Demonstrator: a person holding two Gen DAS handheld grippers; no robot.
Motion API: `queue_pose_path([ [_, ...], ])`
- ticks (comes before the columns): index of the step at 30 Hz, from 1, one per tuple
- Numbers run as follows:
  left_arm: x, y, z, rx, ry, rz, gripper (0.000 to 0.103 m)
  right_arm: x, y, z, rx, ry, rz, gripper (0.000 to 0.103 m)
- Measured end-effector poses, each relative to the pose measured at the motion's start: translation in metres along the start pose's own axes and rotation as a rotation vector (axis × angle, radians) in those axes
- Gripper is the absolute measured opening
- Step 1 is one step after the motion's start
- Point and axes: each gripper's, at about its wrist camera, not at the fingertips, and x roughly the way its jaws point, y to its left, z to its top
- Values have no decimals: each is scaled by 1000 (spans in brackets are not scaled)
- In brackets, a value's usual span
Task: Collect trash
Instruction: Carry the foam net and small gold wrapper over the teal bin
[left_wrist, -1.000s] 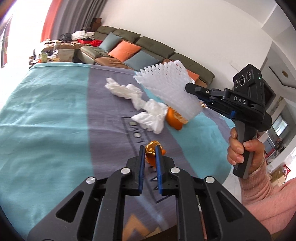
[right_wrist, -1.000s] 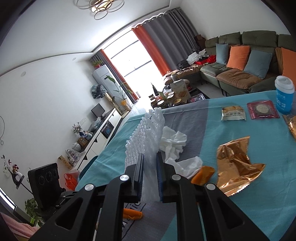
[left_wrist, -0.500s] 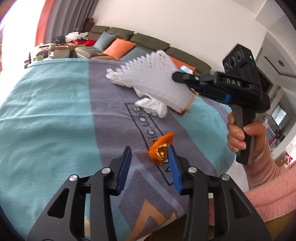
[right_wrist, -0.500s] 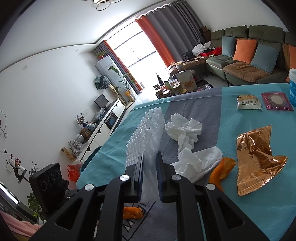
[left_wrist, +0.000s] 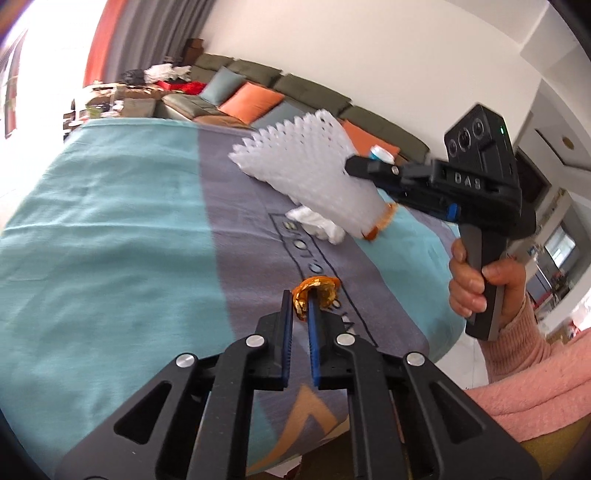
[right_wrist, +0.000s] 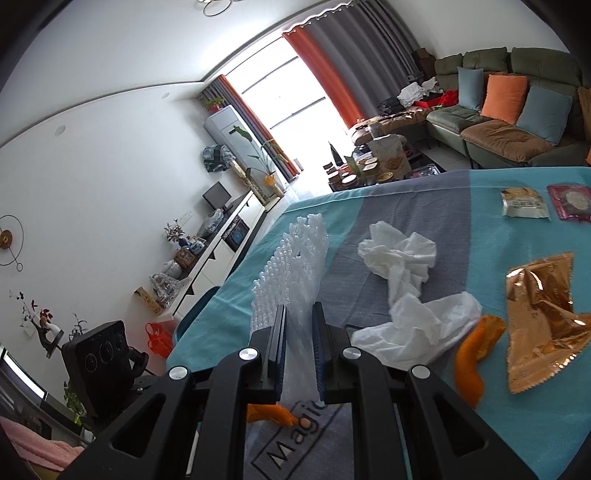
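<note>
Left gripper (left_wrist: 300, 308) fingers just closing, pinching orange peel (left_wrist: 317, 290) over the desk (left_wrist: 110, 240); right gripper (right_wrist: 299, 317) fingers clamping white foam net (right_wrist: 291, 266).

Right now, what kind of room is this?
Most likely a home living room: a green sectional sofa with cushions, floor-length curtains at a big window, and a low white TV cabinet along the wall.

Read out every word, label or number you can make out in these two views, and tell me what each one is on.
"DAS": on the side of the right gripper, seen upside down.
"Magic": printed on the tablecloth; only partly in view.
"C.LOVE": also on the tablecloth, blurred, reading uncertain.
Snack packet and dark red packet: print too small to read.
</note>
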Motion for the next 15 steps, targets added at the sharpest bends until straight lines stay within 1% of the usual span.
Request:
queue_pose_path([
  [8,-49,20,5,-39,-90,92,8,25,24,6,-44,30,70,12],
  [15,-96,42,2,-80,-152,188,8,55,55,13,-90,70,128,12],
])
